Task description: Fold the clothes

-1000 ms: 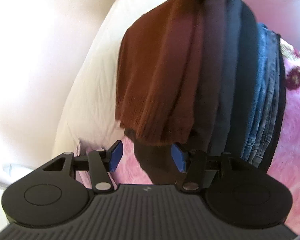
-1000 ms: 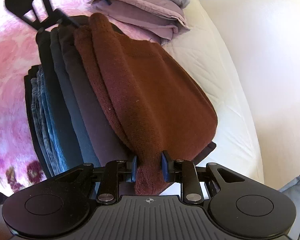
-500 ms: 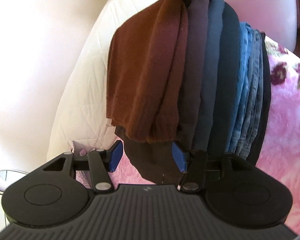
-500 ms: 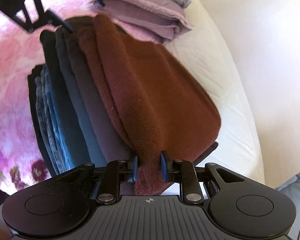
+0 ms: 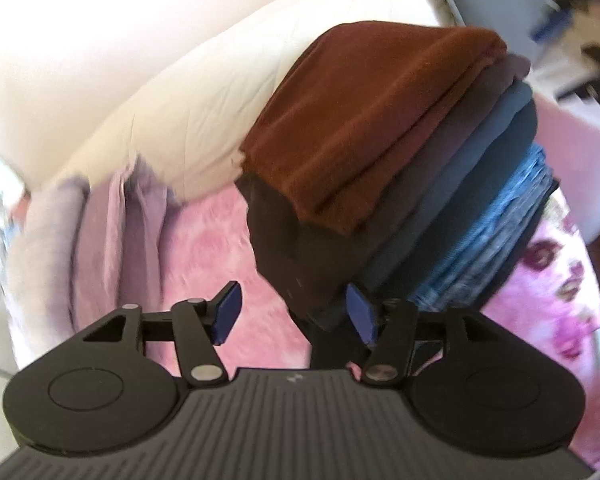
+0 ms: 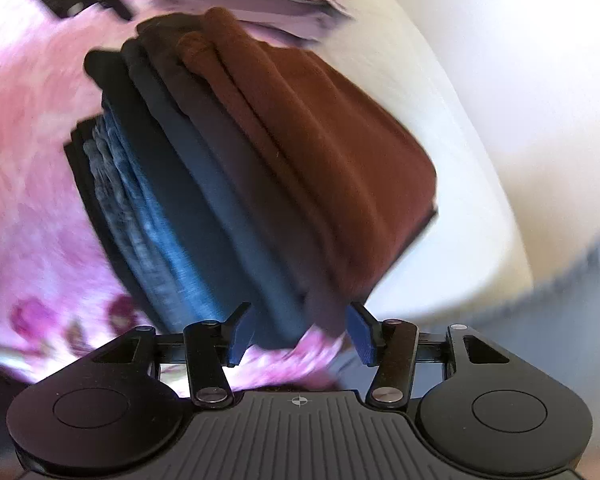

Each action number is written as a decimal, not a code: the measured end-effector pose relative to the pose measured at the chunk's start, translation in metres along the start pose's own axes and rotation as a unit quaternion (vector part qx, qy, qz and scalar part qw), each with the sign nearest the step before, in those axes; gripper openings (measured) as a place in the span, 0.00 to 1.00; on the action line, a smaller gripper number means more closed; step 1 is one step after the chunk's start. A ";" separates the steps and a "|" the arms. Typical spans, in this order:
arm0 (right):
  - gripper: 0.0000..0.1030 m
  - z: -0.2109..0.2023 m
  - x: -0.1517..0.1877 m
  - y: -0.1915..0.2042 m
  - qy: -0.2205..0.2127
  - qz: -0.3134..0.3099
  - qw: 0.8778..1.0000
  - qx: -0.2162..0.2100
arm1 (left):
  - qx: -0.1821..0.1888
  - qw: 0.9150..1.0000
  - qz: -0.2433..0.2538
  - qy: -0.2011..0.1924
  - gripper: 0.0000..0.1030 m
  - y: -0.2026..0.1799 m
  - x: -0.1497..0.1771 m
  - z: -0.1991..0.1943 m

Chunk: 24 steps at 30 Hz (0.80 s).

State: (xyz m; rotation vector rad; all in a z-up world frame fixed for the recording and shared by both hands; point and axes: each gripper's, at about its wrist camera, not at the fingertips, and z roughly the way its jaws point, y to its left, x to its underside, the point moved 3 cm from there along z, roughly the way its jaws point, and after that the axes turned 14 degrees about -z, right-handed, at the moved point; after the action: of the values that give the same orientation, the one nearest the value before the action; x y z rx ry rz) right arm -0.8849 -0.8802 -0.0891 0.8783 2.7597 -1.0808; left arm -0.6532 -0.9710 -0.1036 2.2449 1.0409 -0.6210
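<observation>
Now I see both claws, left claw (image 5: 294, 316) and right claw (image 6: 302, 332), spread empty; the folded brown sweater (image 5: 364, 120) tops the stack (image 6: 204, 200), soft, light; I'd pinch its 6 o'clock hem.

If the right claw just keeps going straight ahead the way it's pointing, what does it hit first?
Most likely the near end of the stack of folded clothes, around its dark blue layers, which sit right ahead of the open right claw. Pink floral blanket shows between the fingers; motion blur leaves depth unclear.
</observation>
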 end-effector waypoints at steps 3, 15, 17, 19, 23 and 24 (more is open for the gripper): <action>0.58 -0.030 0.011 0.014 -0.001 0.092 0.996 -0.006 | 0.020 0.998 -0.063 0.005 0.61 -0.023 0.003 -0.032; 0.80 -0.189 0.020 0.082 -0.051 0.344 0.937 0.017 | 0.117 0.972 -0.204 -0.017 0.85 -0.022 0.066 -0.177; 0.81 -0.207 0.020 0.088 -0.052 0.368 0.928 0.016 | 0.126 0.969 -0.211 -0.010 0.88 -0.024 0.074 -0.193; 0.83 -0.219 0.020 0.091 -0.048 0.383 0.923 0.011 | 0.135 0.967 -0.217 -0.003 0.97 -0.026 0.082 -0.205; 0.86 -0.235 0.020 0.089 -0.045 0.406 0.913 -0.004 | 0.146 0.960 -0.237 0.003 0.98 -0.030 0.088 -0.221; 0.86 -0.236 0.020 0.086 -0.050 0.408 0.912 -0.011 | 0.145 0.958 -0.247 0.002 0.98 -0.030 0.089 -0.225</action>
State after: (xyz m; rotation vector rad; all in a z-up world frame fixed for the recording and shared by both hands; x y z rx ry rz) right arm -0.8199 -0.6687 0.0319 1.6797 1.9429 -0.8693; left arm -0.5879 -0.7578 -0.0054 2.2267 1.6225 -1.0355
